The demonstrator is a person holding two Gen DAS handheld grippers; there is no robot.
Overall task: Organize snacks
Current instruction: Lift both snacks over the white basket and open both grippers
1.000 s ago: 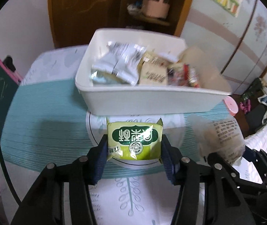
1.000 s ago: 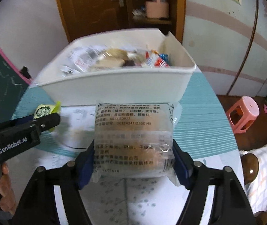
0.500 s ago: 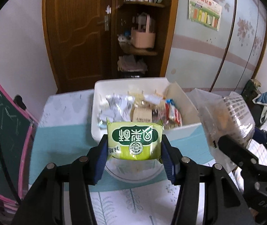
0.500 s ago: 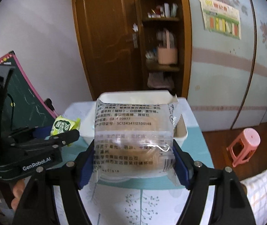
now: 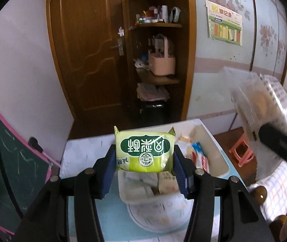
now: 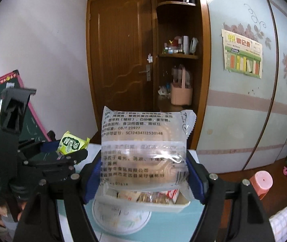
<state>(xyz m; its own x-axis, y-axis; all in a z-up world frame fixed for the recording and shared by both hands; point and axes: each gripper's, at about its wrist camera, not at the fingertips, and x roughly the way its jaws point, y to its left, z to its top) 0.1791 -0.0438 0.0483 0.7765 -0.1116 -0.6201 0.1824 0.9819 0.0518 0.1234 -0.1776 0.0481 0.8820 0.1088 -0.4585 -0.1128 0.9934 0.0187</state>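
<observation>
My left gripper [image 5: 144, 161] is shut on a green snack packet [image 5: 144, 151] and holds it in the air above the white bin [image 5: 214, 139] of snacks. My right gripper [image 6: 143, 173] is shut on a clear-wrapped pastry packet [image 6: 143, 147], also held above the bin [image 6: 181, 203]. The left gripper with the green packet [image 6: 72, 143] shows at the left of the right wrist view. The pastry packet [image 5: 262, 98] shows blurred at the right of the left wrist view. Several packets lie in the bin.
The bin stands on a table with a teal and white cloth [image 5: 111, 217]. A chalkboard [image 5: 6, 161] stands at the left. A brown door [image 5: 87, 56] and shelves are behind. A pink stool [image 6: 261, 182] stands on the floor at the right.
Both grippers have risen well above the table with their packets. The bin has dropped low in both views and looks smaller.
</observation>
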